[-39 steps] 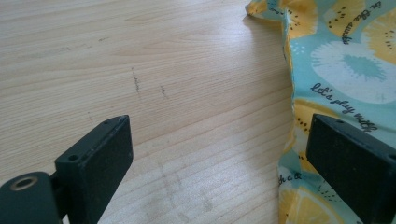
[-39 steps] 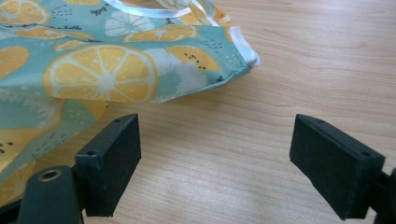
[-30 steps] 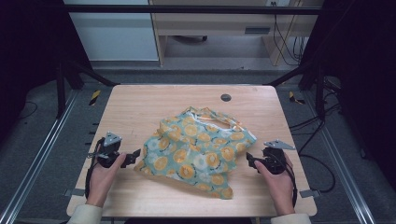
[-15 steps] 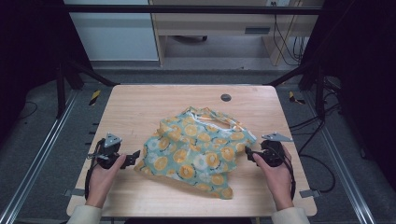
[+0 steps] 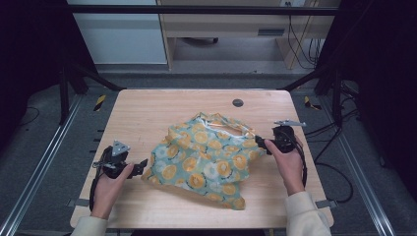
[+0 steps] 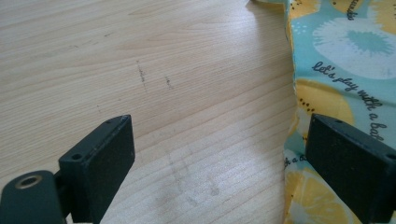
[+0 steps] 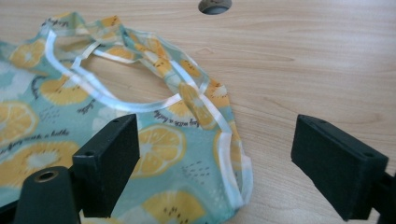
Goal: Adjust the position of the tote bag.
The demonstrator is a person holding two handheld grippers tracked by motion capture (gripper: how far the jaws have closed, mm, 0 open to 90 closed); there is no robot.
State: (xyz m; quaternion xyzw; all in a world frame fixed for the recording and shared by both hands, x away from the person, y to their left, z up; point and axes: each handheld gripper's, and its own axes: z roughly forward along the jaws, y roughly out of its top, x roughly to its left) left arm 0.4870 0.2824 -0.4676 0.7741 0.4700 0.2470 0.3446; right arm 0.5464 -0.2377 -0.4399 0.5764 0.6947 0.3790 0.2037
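Wooden table [image 5: 147,113], hands flanking bag [image 5: 206,157]

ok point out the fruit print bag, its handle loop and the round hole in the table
fruit print bag [image 5: 206,160], high view, middle of the cloth
handle loop [image 7: 140,105], right gripper view, white-edged strap
round hole [image 5: 238,103], high view, its centre

Cream sleeves [image 5: 309,216], black handheld grippers (grey three-cornered plates [image 5: 119,147] on top), trailing cables.

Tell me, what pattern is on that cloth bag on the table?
Orange and lemon slices on teal, white-trimmed, on the bag; clearest in the right gripper view.
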